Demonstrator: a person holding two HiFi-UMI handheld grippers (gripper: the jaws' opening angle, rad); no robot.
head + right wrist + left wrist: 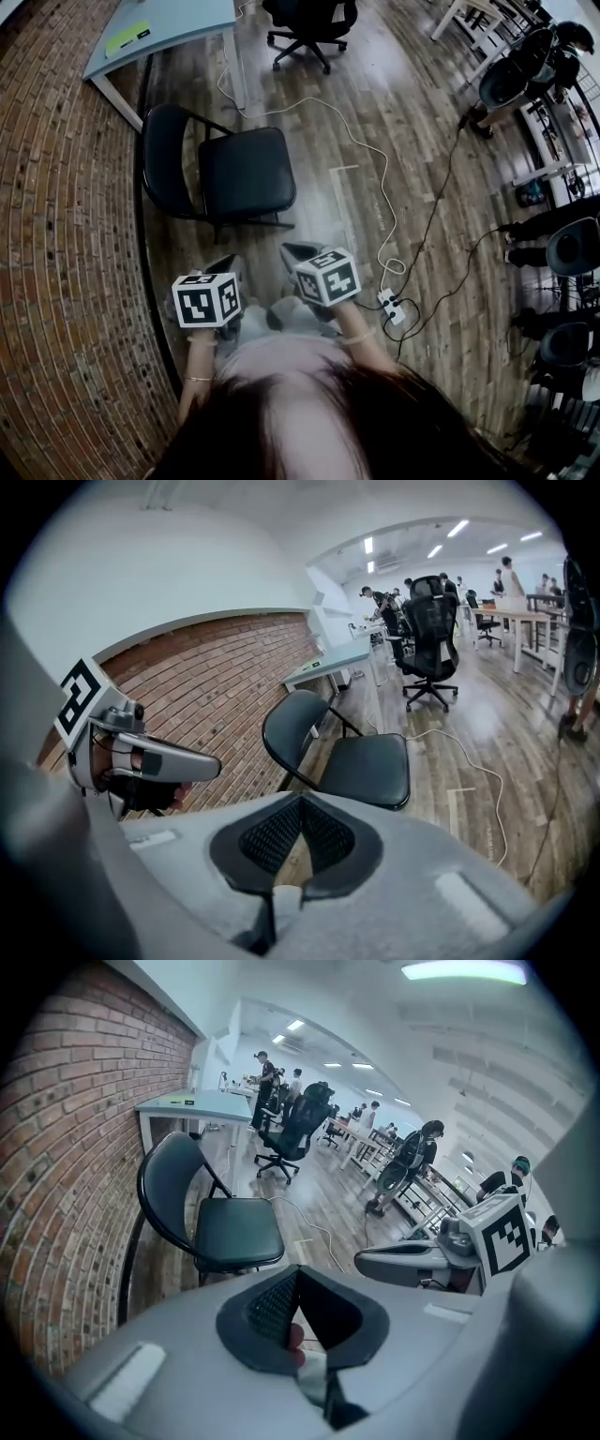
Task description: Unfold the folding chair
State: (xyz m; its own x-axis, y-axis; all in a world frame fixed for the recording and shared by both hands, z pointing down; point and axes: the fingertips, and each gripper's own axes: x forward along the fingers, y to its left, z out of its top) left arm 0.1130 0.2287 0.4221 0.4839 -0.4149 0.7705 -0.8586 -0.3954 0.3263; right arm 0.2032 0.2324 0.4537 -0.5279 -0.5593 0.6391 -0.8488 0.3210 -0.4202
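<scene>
I am holding the left claw (228,266) and right claw (298,251) pressed together and empty, both pointing ahead at the chair (246,173), which is standing already opened on the floor (375,187) beside the brick wall (66,234), neither claw clearly nearer.
</scene>
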